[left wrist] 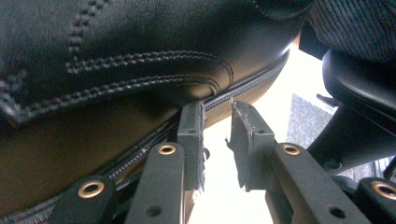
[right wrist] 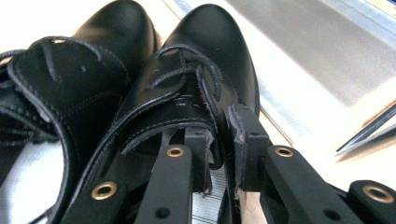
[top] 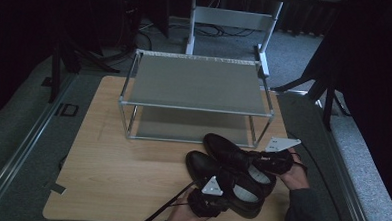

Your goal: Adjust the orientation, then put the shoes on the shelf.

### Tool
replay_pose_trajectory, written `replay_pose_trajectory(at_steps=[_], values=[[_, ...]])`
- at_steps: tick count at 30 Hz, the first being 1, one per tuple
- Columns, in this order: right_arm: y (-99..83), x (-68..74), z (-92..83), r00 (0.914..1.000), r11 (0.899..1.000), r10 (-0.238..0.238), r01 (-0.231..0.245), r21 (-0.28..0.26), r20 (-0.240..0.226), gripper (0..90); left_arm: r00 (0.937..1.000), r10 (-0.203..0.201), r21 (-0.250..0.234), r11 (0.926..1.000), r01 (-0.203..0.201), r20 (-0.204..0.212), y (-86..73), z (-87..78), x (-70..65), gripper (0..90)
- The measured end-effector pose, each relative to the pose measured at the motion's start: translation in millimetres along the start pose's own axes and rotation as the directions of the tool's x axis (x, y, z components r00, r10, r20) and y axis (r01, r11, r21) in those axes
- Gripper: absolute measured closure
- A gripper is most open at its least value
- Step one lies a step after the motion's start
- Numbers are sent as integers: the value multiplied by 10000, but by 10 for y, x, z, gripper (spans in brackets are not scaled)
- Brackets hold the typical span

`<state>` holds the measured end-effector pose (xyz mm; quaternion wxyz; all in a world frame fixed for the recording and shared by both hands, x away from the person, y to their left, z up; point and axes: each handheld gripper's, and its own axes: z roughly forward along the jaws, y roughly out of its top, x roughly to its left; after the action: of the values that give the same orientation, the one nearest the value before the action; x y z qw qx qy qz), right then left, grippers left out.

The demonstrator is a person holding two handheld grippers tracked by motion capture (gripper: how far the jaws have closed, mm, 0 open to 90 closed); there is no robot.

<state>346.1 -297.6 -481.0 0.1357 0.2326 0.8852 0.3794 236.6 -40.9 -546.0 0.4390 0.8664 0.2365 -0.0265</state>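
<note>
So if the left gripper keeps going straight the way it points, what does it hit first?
Probably the near black shoe: in the left gripper view its side and sole seam sit right at the tips of the left gripper, whose jaws stand apart with nothing between them. Depth is hard to judge.

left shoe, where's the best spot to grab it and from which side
Take the left shoe by the side wall of its collar near the heel, one jaw inside the opening and one outside, coming from the person's side where the heel points. The right gripper holds the right shoe that way. The left gripper sits at the sole edge, too thick to pinch.
</note>
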Motion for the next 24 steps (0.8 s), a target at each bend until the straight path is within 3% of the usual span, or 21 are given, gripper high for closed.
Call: replay_pose_trajectory(at_steps=[6, 10, 15, 17, 21, 24], values=[[-17, -32, -5, 9998, 9998, 193, -193, 5, -12, 738, 9997, 183, 105, 9998, -185, 152, -5, 6, 6, 738], [-19, -5, -52, 9980, 9980, 574, -581, 250, 271, 632, 9982, 550, 155, 9984, -547, -231, -38, -57, -41, 658], [-36, 49, -266, 9917, 9946, 1004, -1020, 165, 805, 545, 9971, 316, -271, 9991, -336, -693, -96, -286, 32, 648], [-39, 85, -335, 9855, 9907, 1332, -1352, 120, 1055, 509, 9955, 206, -436, 9987, -247, -926, -119, -389, 71, 644], [-38, 186, -478, 9703, 9752, 2180, -2125, -617, 1044, 480, 9902, -116, -816, 9967, 2, -1392, -174, -588, 168, 635], [-33, 287, -553, 9665, 9709, 2335, -2258, -793, 1068, 482, 9845, -396, -997, 9948, 227, -1707, -213, -704, 254, 630]])
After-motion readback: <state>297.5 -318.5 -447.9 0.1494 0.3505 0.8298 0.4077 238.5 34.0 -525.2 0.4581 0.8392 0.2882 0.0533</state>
